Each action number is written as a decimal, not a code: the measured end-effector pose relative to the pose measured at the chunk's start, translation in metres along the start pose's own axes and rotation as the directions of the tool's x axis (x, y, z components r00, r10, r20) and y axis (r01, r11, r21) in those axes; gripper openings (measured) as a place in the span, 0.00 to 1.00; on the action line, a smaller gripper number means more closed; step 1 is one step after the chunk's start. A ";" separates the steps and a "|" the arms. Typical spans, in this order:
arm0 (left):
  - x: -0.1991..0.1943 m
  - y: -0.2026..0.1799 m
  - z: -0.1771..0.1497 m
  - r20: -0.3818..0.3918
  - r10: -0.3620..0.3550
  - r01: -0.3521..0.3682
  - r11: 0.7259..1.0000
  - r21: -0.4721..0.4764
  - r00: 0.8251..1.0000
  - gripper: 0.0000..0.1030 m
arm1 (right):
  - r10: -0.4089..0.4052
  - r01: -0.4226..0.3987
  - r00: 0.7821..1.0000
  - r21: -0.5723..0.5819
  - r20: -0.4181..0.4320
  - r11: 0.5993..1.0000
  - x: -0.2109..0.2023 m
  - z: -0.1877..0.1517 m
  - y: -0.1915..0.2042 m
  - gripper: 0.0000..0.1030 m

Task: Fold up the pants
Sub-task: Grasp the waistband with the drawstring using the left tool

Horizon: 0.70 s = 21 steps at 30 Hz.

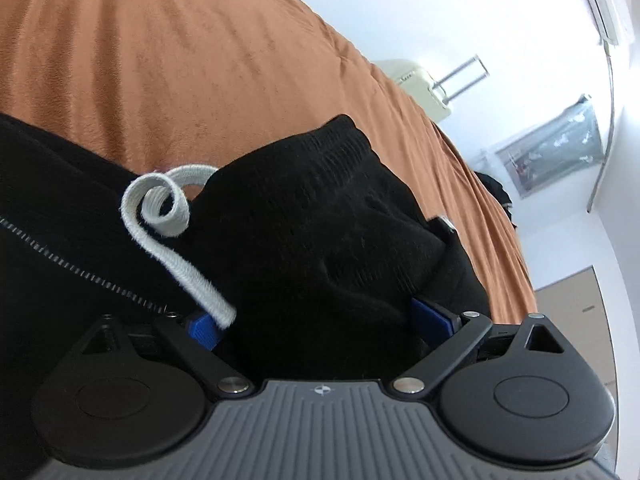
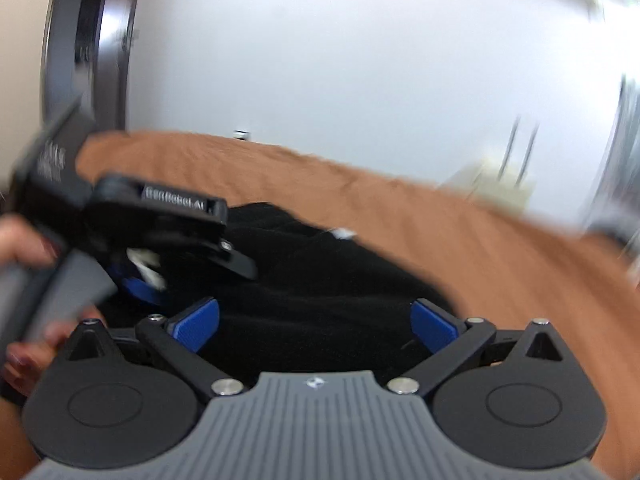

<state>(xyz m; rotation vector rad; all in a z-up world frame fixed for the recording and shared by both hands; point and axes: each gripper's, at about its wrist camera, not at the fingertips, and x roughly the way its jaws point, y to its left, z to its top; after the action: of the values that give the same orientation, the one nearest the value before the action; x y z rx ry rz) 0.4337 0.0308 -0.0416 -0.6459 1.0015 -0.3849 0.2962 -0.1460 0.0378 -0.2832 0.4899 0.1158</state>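
Lying bunched on the orange-brown bedcover [image 1: 192, 60]: black pants [image 1: 304, 232], waistband end heaped, ribbed band humped up, white drawstring [image 1: 168, 216] curled in a loop on top, zipper line [image 1: 80, 268] running off to the left. No flat, squared fold visible anywhere; cloth rumpled in both views. Judged early in the task, or mid-fold at most — smoothing and final folds apparently still to do.

Left gripper [image 1: 316, 320]: blue pads spread wide, black cloth filling the gap between them, drawstring end touching the left pad. Spread apart, so not pinching; more pushed into the heap than holding it. Seen from the right wrist view, same tool [image 2: 160, 236] held over the pants' left part, hand [image 2: 24, 248] on its handle.

Right gripper [image 2: 314, 320]: pads likewise wide apart, released, black cloth beneath and between, nothing clamped. View heavily blurred.

Beyond the bed: pale suitcase [image 1: 420, 84] with raised handle, white wall, dark round frame [image 2: 96, 40] at left.
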 end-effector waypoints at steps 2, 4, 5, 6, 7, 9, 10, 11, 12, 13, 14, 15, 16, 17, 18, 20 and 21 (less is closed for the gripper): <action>0.008 -0.005 0.002 0.000 0.013 -0.013 1.000 0.009 1.000 1.00 | -0.029 0.032 0.999 -0.145 0.025 0.989 0.005 -0.001 0.015 0.95; 0.012 -0.009 0.003 0.005 0.036 -0.036 0.999 0.022 0.999 1.00 | 0.014 -0.011 1.000 -0.254 0.009 0.967 0.011 -0.002 0.029 0.95; 0.012 -0.010 0.003 0.005 0.036 -0.036 0.999 0.021 0.999 1.00 | 0.059 -0.060 0.998 -0.295 -0.013 0.953 0.013 -0.004 0.034 0.95; 0.014 -0.009 0.004 0.004 0.032 -0.032 0.999 0.019 0.999 1.00 | 0.089 -0.092 0.996 -0.327 -0.024 0.940 0.013 -0.006 0.040 0.95; 0.016 -0.008 0.005 -0.001 0.030 -0.029 0.999 0.021 1.000 1.00 | 0.091 -0.094 0.996 -0.344 -0.024 0.934 0.014 -0.009 0.043 0.95; 0.014 -0.009 0.004 -0.008 0.016 -0.015 0.999 0.037 1.000 1.00 | 0.022 -0.045 0.998 -0.415 -0.061 0.909 0.030 -0.016 0.050 0.95; 0.013 -0.009 0.005 -0.008 0.011 -0.011 0.998 0.059 1.000 1.00 | -0.014 -0.023 0.997 -0.455 -0.077 0.890 0.037 -0.020 0.053 0.95; 0.012 -0.011 0.005 -0.002 0.013 -0.013 0.997 0.077 1.000 0.92 | -0.025 -0.024 0.995 -0.499 -0.092 0.866 0.045 -0.025 0.054 0.95; 0.011 -0.010 0.005 -0.002 0.001 -0.001 0.995 0.100 1.000 0.75 | -0.020 -0.038 0.994 -0.525 -0.105 0.850 0.052 -0.029 0.054 0.95; 0.008 -0.011 0.004 -0.001 -0.022 0.022 0.993 0.116 1.000 0.66 | -0.022 -0.039 0.994 -0.523 -0.111 0.852 0.056 -0.030 0.054 0.93; 0.004 -0.013 0.004 0.016 -0.029 0.026 0.990 0.138 0.999 0.62 | -0.012 -0.054 0.992 -0.499 -0.129 0.865 0.060 -0.027 0.052 0.90; 0.000 -0.014 0.003 0.028 -0.037 0.032 0.988 0.151 0.999 0.55 | 0.005 -0.070 0.990 -0.470 -0.139 0.880 0.062 -0.025 0.049 0.76; -0.004 -0.016 0.002 0.039 -0.045 0.038 0.985 0.166 0.998 0.50 | 0.009 -0.070 0.991 -0.450 -0.136 0.890 0.063 -0.022 0.048 0.69; -0.010 -0.019 0.000 0.051 -0.053 0.043 0.984 0.175 0.997 0.47 | 0.017 -0.073 0.991 -0.427 -0.134 0.901 0.062 -0.019 0.046 0.68; -0.016 -0.023 -0.001 0.066 -0.064 0.051 0.982 0.184 0.996 0.43 | 0.028 -0.076 0.992 -0.406 -0.122 0.911 0.059 -0.017 0.044 0.61; -0.031 -0.034 -0.007 0.100 -0.085 0.062 0.975 0.215 0.991 0.40 | 0.038 -0.065 0.996 -0.387 -0.079 0.920 0.045 -0.015 0.042 0.56; -0.040 -0.041 -0.011 0.117 -0.095 0.065 0.971 0.232 0.989 0.40 | 0.041 -0.060 0.997 -0.378 -0.060 0.924 0.037 -0.014 0.042 0.54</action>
<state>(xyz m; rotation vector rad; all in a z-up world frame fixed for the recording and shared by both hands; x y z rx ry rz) 0.4040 0.0194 0.0076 -0.4975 0.7970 -0.5152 0.3149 -0.1089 -0.0018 -0.6559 0.5241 0.2557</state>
